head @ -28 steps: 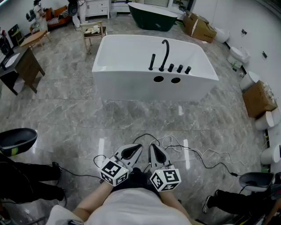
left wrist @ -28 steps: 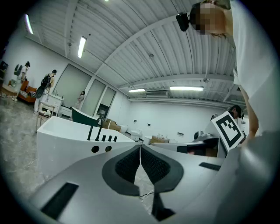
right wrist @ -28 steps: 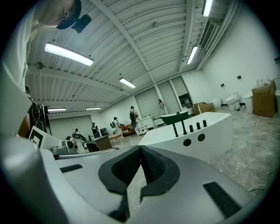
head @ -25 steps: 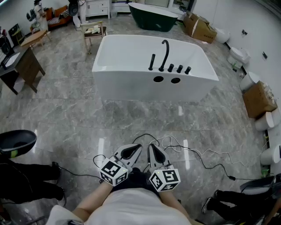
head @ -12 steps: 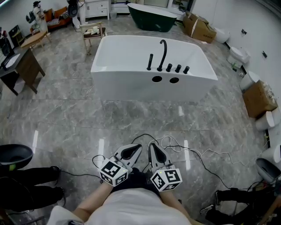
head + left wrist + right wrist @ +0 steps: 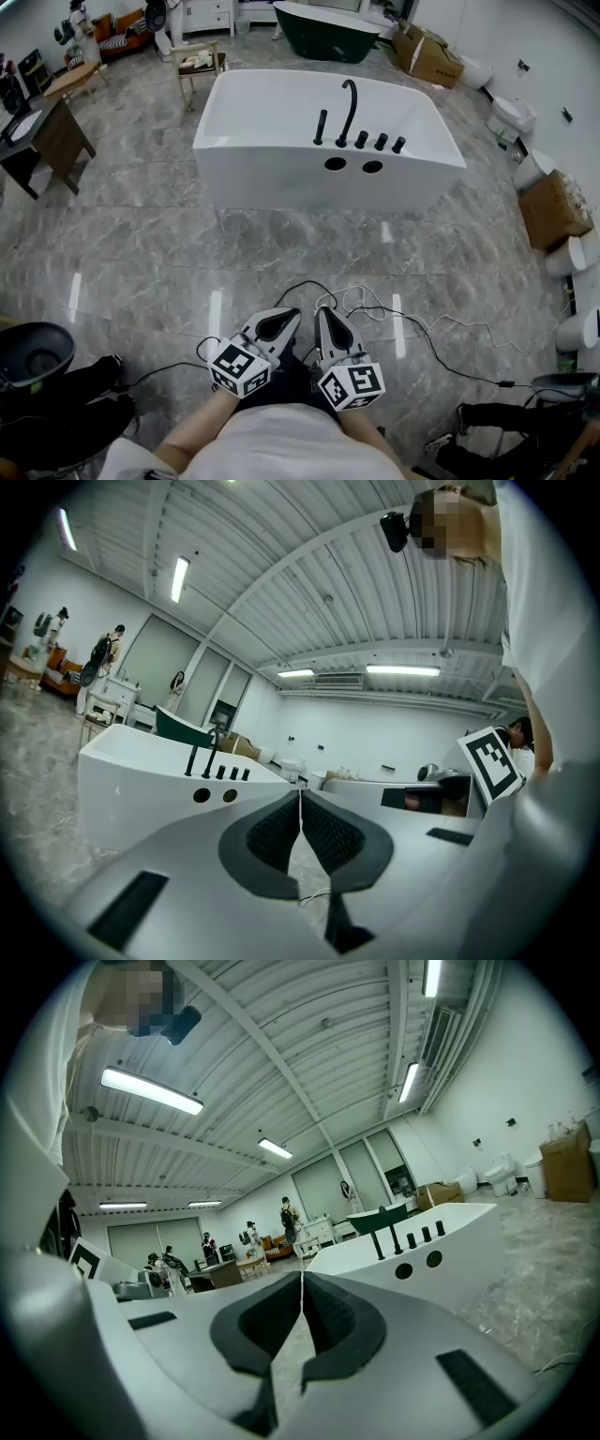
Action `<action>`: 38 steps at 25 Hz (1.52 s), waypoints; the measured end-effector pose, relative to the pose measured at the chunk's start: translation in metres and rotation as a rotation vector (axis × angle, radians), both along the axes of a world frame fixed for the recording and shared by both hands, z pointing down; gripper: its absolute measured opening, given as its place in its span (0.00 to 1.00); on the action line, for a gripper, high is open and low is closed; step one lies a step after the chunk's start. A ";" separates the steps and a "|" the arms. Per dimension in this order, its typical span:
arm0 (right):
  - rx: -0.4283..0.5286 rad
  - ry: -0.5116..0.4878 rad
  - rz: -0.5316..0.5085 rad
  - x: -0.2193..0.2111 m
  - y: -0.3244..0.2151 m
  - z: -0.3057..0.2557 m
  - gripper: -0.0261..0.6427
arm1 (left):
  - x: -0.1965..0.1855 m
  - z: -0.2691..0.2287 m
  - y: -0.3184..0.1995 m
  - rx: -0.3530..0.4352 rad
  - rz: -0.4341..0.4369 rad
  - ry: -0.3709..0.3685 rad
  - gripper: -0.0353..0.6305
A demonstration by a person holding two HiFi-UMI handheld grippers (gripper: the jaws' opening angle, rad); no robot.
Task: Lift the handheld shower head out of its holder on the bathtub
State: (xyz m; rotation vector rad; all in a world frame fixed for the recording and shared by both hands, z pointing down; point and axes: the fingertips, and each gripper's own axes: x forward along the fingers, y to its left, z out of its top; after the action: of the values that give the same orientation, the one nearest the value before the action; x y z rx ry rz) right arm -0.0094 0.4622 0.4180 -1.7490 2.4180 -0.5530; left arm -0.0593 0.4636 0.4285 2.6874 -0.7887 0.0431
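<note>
Left gripper (image 6: 292, 314) and right gripper (image 6: 322, 312) are both closed with nothing in them. They sit side by side at the bottom of the head view, pointing across the floor toward the tub (image 6: 281, 183) (well apart from it). In each gripper view the pads are pressed together tip to tip. The shower head (image 6: 321, 127) is a black stick standing upright in its holder on the tub's rim. It's just left of the curved spout (image 6: 349, 111), and three knobs (image 6: 381, 142) sit in a row right of the spout. Loose cables (image 6: 394, 317) lie on the floor just ahead of the jaws.
</note>
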 end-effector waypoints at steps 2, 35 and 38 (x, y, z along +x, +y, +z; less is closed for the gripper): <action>-0.001 -0.001 0.007 0.005 -0.002 0.001 0.07 | 0.003 0.001 0.000 -0.004 0.002 0.000 0.07; -0.015 0.016 -0.042 0.034 -0.176 -0.005 0.07 | 0.036 -0.010 -0.176 -0.011 -0.009 0.015 0.07; -0.015 0.016 -0.042 0.034 -0.191 -0.005 0.07 | 0.038 -0.011 -0.192 -0.010 0.005 0.018 0.07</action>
State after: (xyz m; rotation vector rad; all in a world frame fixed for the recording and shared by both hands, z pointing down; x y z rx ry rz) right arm 0.0241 0.2709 0.4130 -1.7184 2.4736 -0.5652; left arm -0.0211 0.2714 0.4172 2.6769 -0.7739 0.0233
